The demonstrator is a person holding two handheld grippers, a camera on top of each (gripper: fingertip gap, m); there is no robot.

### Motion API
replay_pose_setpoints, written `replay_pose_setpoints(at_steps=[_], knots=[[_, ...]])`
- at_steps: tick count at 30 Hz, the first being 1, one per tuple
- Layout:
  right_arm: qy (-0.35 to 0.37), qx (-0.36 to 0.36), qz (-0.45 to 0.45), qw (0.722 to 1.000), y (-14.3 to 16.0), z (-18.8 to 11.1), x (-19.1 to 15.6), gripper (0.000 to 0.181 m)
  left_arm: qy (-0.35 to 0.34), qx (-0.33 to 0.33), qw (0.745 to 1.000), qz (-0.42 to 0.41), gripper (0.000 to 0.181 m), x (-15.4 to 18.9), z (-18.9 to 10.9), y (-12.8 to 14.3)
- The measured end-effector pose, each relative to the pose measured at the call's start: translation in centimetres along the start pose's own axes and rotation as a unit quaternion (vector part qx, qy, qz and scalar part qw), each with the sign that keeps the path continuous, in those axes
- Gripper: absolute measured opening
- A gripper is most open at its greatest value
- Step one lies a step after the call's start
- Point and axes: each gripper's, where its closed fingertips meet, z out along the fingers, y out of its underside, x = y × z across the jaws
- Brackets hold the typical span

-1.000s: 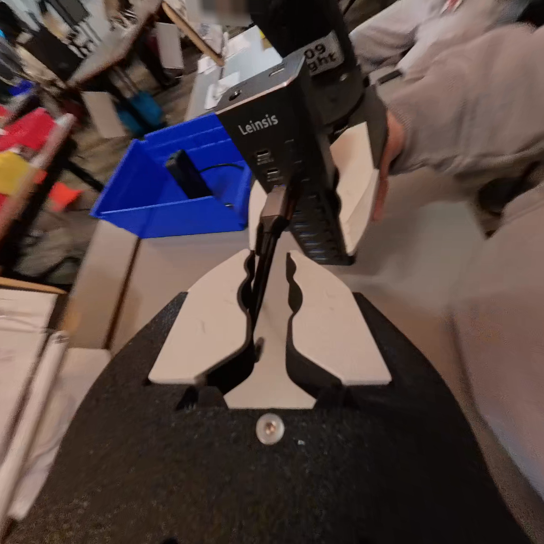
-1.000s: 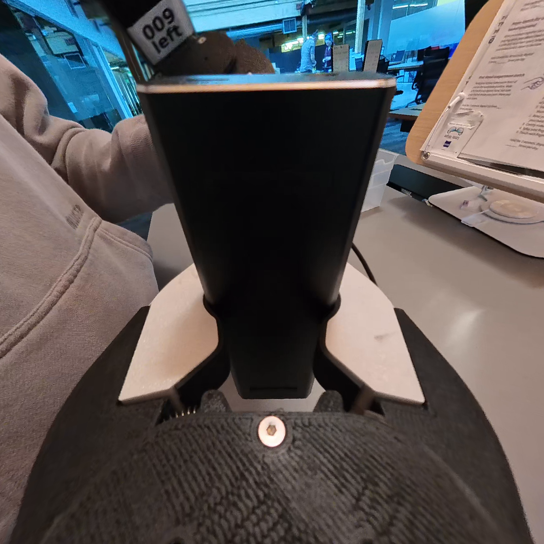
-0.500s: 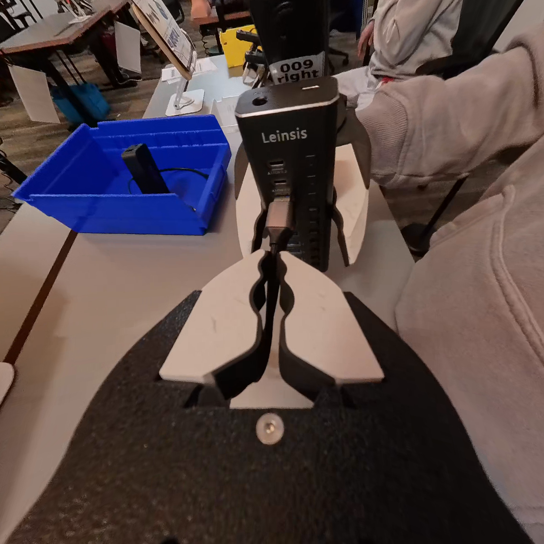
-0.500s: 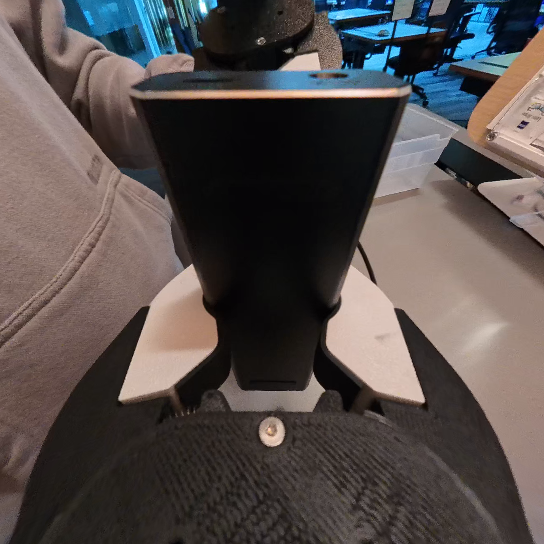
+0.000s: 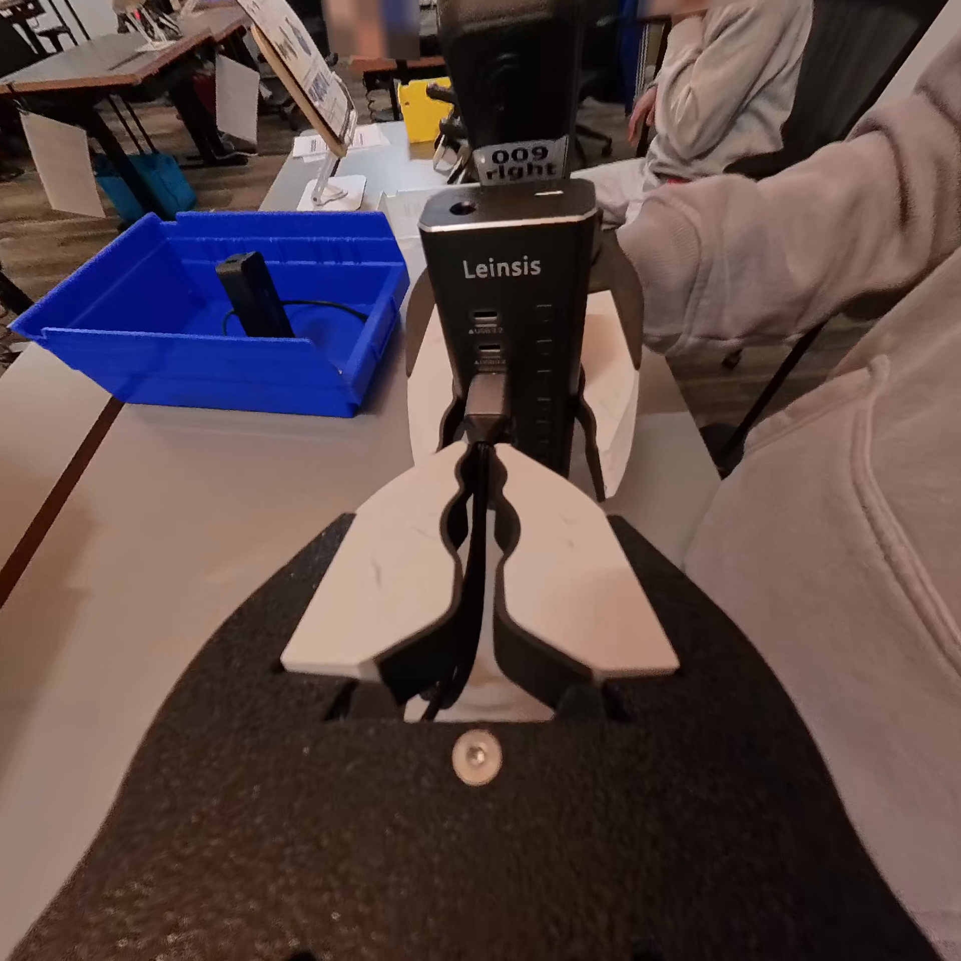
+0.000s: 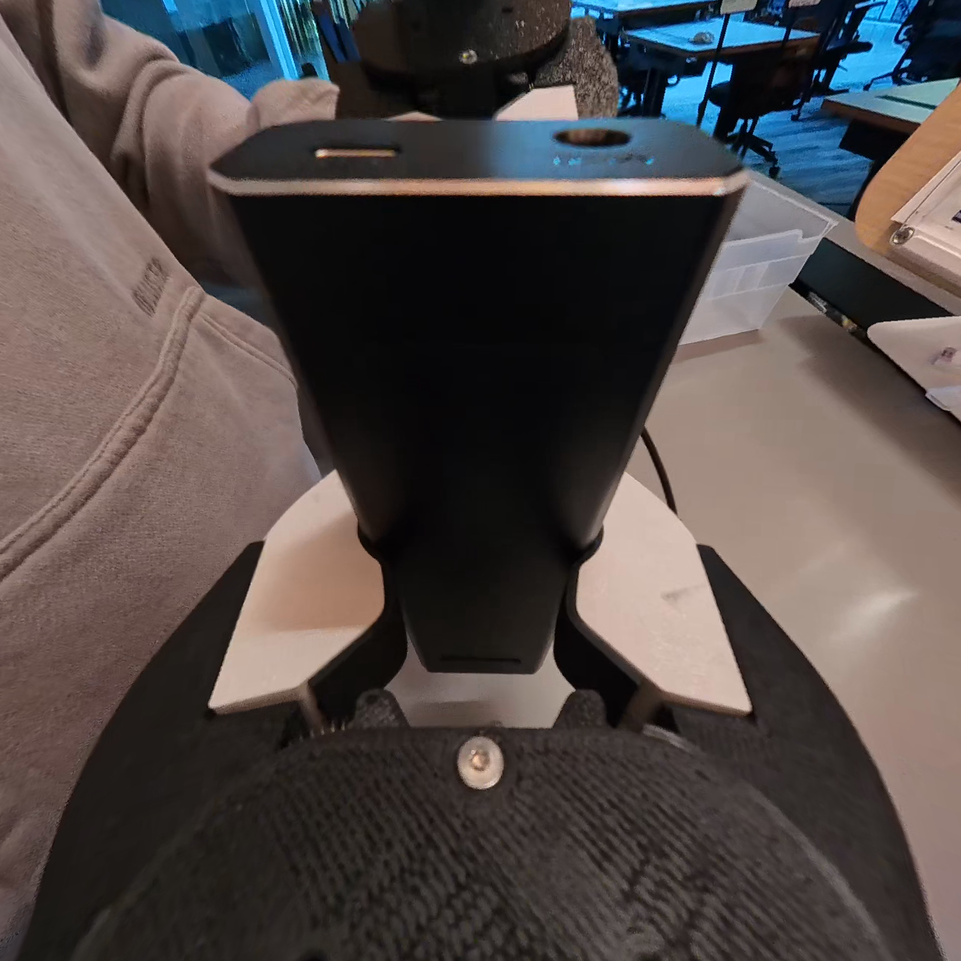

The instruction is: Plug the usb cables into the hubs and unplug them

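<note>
A black multi-port USB hub (image 5: 507,291) stands upright above the table, and my right gripper (image 6: 481,541) is shut on its lower end. In the right wrist view the hub's plain back (image 6: 478,364) fills the middle. A black USB plug (image 5: 486,400) sits in a port on the hub's front, below two smaller ports. My left gripper (image 5: 481,455) is shut on the black cable (image 5: 476,546) just behind the plug. The cable runs back between the fingers. The left gripper's body (image 6: 457,47) shows behind the hub's top.
A blue bin (image 5: 171,374) on the pale table (image 5: 208,494) to the left holds a small black hub (image 5: 255,296) with a cable. A clipboard stand (image 5: 312,88) and a yellow object (image 5: 421,109) are behind. A clear plastic bin (image 6: 754,270) sits right. Grey sleeves flank both grippers.
My left gripper's jaws have closed from a wide gap onto the cable. Both grippers have swung round, so the hub now stands straight in view. The plug has stayed in the hub.
</note>
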Motion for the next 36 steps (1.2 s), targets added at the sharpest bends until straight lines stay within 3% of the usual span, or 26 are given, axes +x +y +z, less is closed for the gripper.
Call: replay_pose_setpoints(at_steps=[4, 6, 8, 10, 14, 17, 20, 23, 26, 29, 36], knots=[[0.034, 0.035, 0.023, 0.999, -0.5, 0.0, 0.9, 0.073, -0.041, 0.021, 0.999, -0.005, 0.012, -0.8, -0.3, -0.4], [0.065, 0.053, 0.036, 0.996, -1.2, -0.8, 2.0, 0.072, -0.113, 0.080, 0.990, -0.001, 0.032, -2.5, -2.0, -2.5], [0.098, 0.079, 0.045, 0.991, -2.6, -2.7, 3.5, 0.072, -0.188, 0.126, 0.974, 0.005, 0.032, -4.3, -4.4, -4.0], [0.139, 0.102, 0.048, 0.984, -4.5, -5.5, 5.4, 0.073, -0.219, 0.142, 0.965, 0.001, 0.032, -4.9, -5.8, -4.0], [0.246, 0.129, 0.049, 0.959, -8.5, -13.2, 10.2, 0.073, -0.196, 0.109, 0.974, -0.035, 0.036, -4.2, -5.2, -0.9], [0.361, 0.134, 0.083, 0.919, -9.6, -20.0, 15.3, 0.073, -0.178, 0.088, 0.979, -0.045, 0.036, -3.3, -4.1, 0.8], [0.449, 0.103, 0.160, 0.873, -7.1, -25.6, 20.5, 0.072, -0.155, 0.080, 0.983, -0.050, 0.036, -2.3, -2.9, 1.6], [0.476, 0.054, 0.246, 0.843, -2.3, -28.4, 25.1, 0.072, -0.135, 0.079, 0.986, -0.064, 0.035, -1.6, -1.8, 2.2], [0.429, -0.027, 0.312, 0.847, 2.8, -28.2, 27.6, 0.072, -0.114, 0.075, 0.987, -0.081, 0.035, -0.9, -0.9, 2.8], [0.402, -0.131, 0.360, 0.832, 7.0, -28.0, 28.5, 0.072, -0.101, 0.064, 0.989, -0.083, 0.035, -0.1, -0.4, 3.5], [0.301, -0.191, 0.428, 0.831, 9.7, -25.9, 28.9, 0.072, -0.095, 0.045, 0.990, -0.094, 0.034, 0.7, -0.2, 5.0]])
